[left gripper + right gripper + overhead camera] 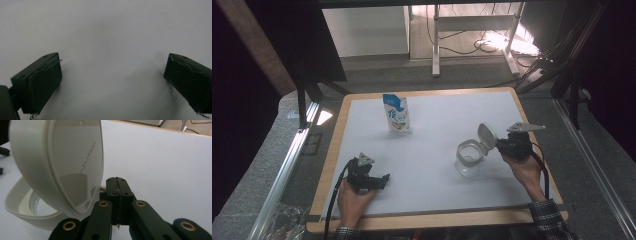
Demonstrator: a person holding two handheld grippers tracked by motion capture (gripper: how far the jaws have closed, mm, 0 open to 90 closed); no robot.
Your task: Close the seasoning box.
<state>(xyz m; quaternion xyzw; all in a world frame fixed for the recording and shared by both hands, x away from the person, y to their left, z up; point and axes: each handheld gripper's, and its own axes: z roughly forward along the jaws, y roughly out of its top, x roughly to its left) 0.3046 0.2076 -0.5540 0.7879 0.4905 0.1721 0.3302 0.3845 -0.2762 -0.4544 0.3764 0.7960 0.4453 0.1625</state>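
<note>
The clear jar (469, 159) stands right of the table's middle, its flip lid (487, 136) tipped up on the jar's right side. The right gripper (502, 146), jaws pressed together on nothing, sits just right of that lid, touching or nearly so. The lid's free edge points up, so closing it likely means pushing leftward and down. The left gripper (382, 181) rests open, well apart at near left; the milk pouch (396, 113) stands far.

a blue and white pouch (396, 113) stands upright near the far edge of the white table (432, 170). beyond the table, cables (472, 45) lie on the floor.
</note>
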